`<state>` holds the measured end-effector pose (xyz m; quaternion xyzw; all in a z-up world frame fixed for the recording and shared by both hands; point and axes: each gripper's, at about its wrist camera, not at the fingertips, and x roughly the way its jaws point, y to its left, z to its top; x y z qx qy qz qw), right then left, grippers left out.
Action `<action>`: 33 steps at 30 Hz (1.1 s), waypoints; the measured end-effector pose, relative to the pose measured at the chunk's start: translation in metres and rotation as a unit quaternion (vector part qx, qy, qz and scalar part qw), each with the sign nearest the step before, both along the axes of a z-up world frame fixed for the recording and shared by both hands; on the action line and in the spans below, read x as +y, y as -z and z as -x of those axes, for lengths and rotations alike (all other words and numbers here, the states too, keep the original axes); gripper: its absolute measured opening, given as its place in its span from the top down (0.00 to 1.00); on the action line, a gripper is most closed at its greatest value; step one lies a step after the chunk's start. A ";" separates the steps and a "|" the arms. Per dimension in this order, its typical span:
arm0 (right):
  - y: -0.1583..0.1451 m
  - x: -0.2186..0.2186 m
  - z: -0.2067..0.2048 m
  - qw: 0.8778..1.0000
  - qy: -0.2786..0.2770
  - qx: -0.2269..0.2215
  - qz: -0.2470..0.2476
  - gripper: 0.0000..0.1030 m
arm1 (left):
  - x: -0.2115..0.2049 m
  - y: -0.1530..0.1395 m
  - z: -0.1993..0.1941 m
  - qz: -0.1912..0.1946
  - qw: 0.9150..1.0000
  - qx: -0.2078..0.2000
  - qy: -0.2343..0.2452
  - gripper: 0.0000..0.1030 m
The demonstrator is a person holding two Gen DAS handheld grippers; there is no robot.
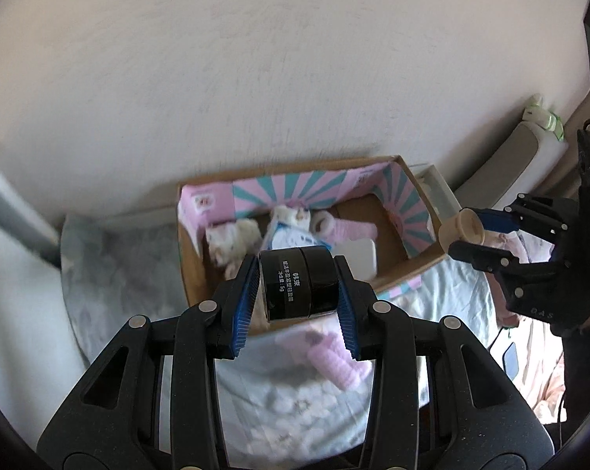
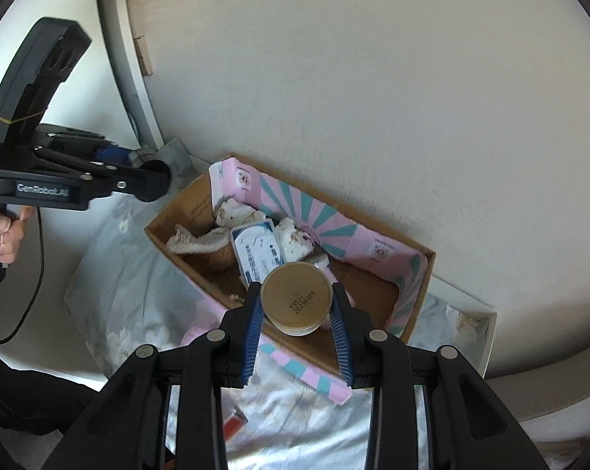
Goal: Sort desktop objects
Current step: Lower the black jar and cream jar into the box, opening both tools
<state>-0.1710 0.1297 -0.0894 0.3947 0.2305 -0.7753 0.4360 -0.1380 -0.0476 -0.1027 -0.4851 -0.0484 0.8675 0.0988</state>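
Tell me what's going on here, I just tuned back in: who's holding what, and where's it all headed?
A person is working two handheld grippers above a cardboard box on a bed. The left gripper is clamped on a black jar, held sideways over the box's near edge. The right gripper grips a tan jar, bottom toward its camera, also over the box. Socks and a blue-and-white packet already lie inside. Neither jar has been released yet; both look bound for the box.

Right gripper (image 2: 296, 305) clamps tan jar (image 2: 296, 297) above box (image 2: 412, 305).
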 end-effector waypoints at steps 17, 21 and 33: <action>0.061 -0.043 0.052 0.996 0.056 -0.063 -0.023 0.70 | -0.017 0.075 0.087 0.014 0.998 -0.057 0.032 0.67; 0.068 -0.045 0.058 0.995 0.065 -0.072 -0.021 0.70 | -0.024 0.088 0.091 0.012 0.997 -0.068 0.028 0.67; 0.064 -0.036 0.074 0.987 0.128 -0.093 0.016 0.20 | -0.027 0.081 0.098 0.037 0.997 -0.059 0.019 0.01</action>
